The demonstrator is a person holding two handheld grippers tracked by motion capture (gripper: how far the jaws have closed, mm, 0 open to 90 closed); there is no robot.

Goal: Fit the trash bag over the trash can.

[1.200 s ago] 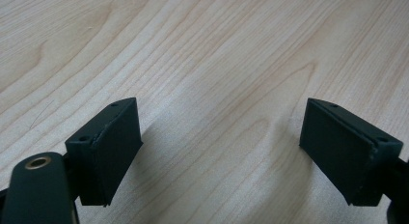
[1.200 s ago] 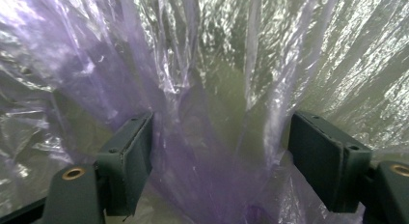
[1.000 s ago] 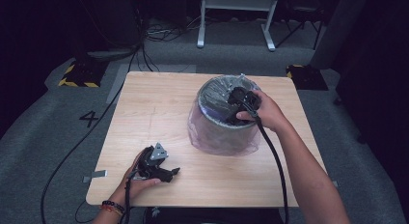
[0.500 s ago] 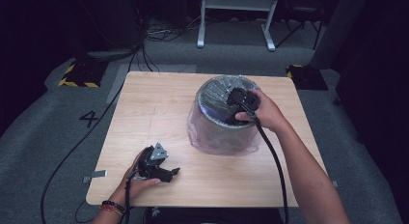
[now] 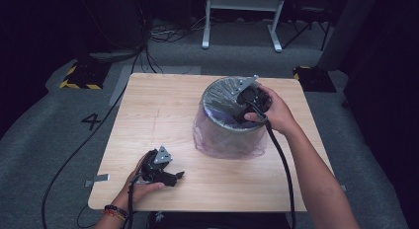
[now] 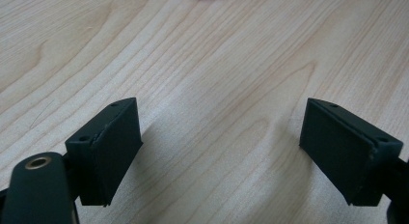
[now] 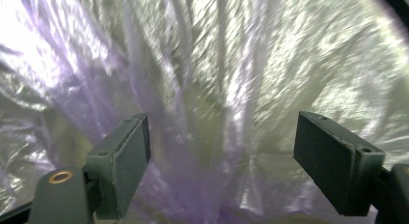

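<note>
A round bin point(image 5: 228, 121) lined with a thin purple plastic bag point(image 5: 217, 140) stands right of the table's middle. My right gripper point(image 5: 240, 109) reaches down into the bin's mouth from its right rim. Its jaws stand wide open, and the crinkled, shiny liner point(image 7: 217, 74) lies just ahead of them with nothing between them. Near the table's front left edge my left gripper point(image 5: 174, 176) rests low in a hand. That gripper point(image 6: 219, 156) is open over bare wood and holds nothing.
The light wooden table point(image 5: 163, 105) has bare room to the left and in front of the bin. The bag's skirt spreads on the wood around the bin's base. Cables point(image 5: 279, 160) trail from both grippers toward the near edge. Grey floor surrounds the table.
My right gripper has shifted slightly at the bin's mouth, a little further into the liner. The left gripper has stayed in place.
</note>
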